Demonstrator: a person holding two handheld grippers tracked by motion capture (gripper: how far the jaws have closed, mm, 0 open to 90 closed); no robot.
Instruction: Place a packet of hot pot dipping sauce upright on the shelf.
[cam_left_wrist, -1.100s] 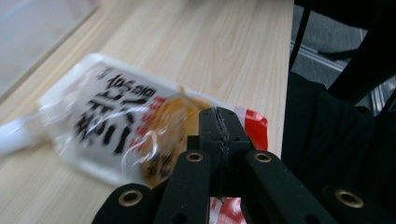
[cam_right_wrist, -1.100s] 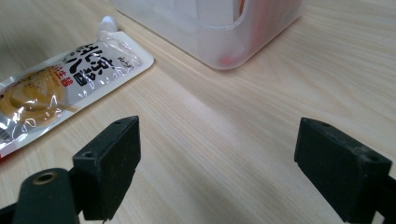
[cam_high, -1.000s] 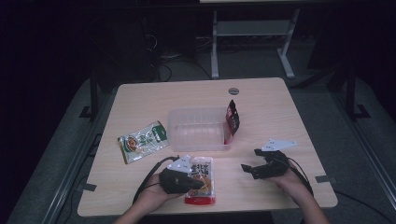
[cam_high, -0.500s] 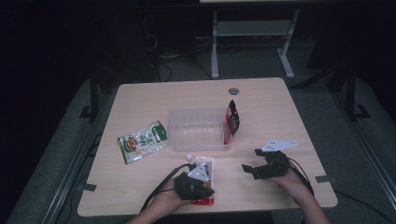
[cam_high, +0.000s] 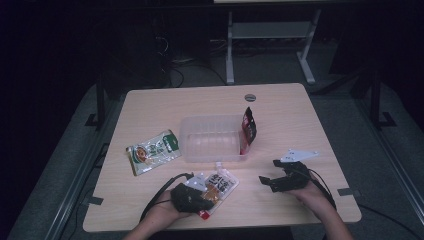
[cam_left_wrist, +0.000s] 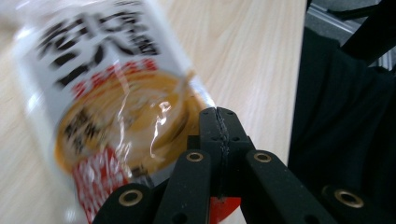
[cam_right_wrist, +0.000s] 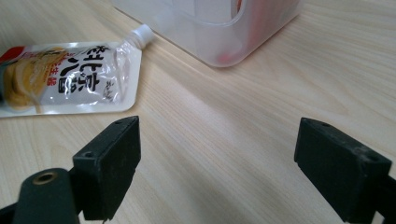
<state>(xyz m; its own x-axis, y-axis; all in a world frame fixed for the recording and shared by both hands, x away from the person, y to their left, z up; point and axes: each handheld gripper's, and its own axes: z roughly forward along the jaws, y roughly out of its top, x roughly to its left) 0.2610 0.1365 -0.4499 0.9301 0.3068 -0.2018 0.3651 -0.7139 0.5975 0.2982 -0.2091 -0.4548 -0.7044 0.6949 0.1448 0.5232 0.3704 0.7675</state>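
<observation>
The left gripper (cam_left_wrist: 219, 122) has its jaws pressed together on the bottom corner of a spouted pouch (cam_left_wrist: 116, 112), where a red strip of the pack shows just under the tips. From above, this gripper (cam_high: 200, 199) sits on the near end of the pouch (cam_high: 220, 183), which lies on the table (cam_high: 300, 115) close to the front edge, its capped spout pointing toward the clear plastic tub (cam_high: 210, 140) just beyond it.

The right gripper (cam_right_wrist: 217, 163) has its jaws spread wide with nothing between them, hovering low over bare wood. From above it (cam_high: 272, 181) rests well to the right of the pouch, aimed toward it.

The tub already has a dark red packet (cam_high: 249, 127) standing at its right end, and a green packet (cam_high: 152, 151) lies flat to its left. The step in hand looks like the pick-up of the pouch for loading into the tub. The next move probably calls for lifting it by that pinched corner, carrying it forward over the near wall and letting go inside; held by one corner, the soft pack may swing or slip.
</observation>
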